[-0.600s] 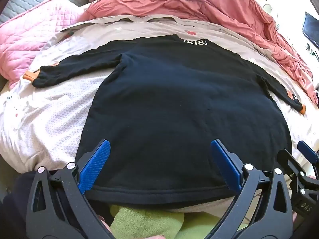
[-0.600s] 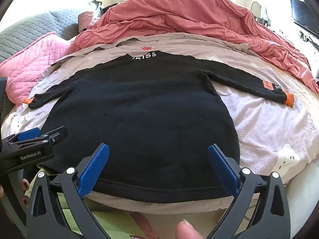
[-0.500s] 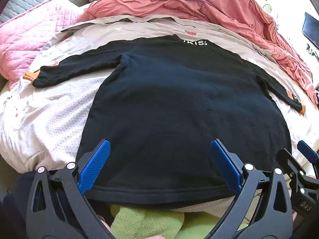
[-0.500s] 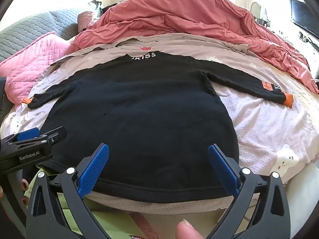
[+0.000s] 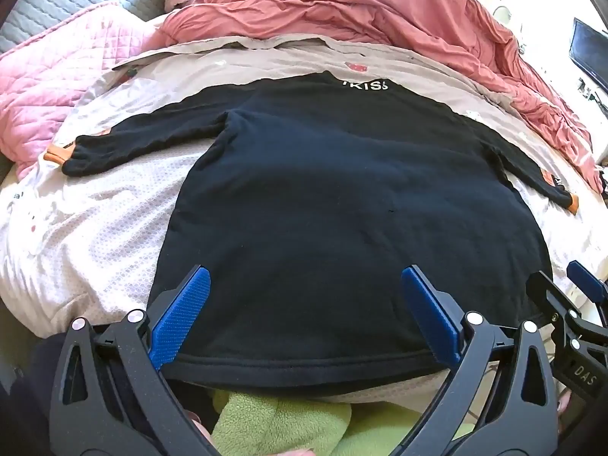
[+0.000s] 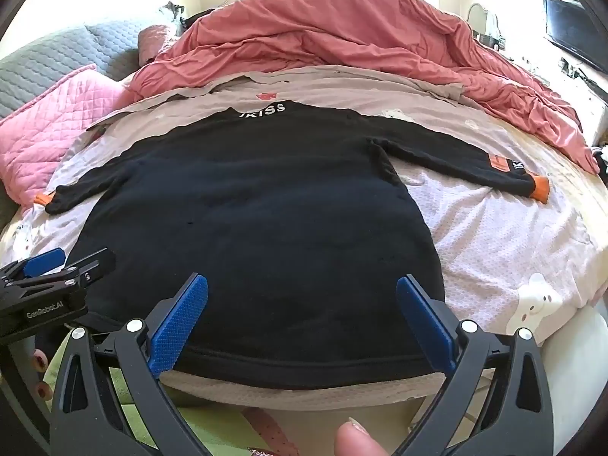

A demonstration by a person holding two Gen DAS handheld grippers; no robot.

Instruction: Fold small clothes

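A small black long-sleeved top (image 5: pixel 334 197) lies flat on the bed, collar with white lettering away from me, both sleeves spread out, orange cuffs at the ends. It also shows in the right wrist view (image 6: pixel 266 205). My left gripper (image 5: pixel 304 304) is open and empty, hovering over the hem near its left half. My right gripper (image 6: pixel 302 307) is open and empty over the hem near its right half. Each gripper shows at the edge of the other's view.
A salmon-red duvet (image 6: pixel 342 38) is heaped at the far side of the bed. A pink quilted pillow (image 5: pixel 49 87) lies at the left. Green fleece (image 5: pixel 281 421) sits below the bed edge by me. A screen (image 6: pixel 570 34) stands at the far right.
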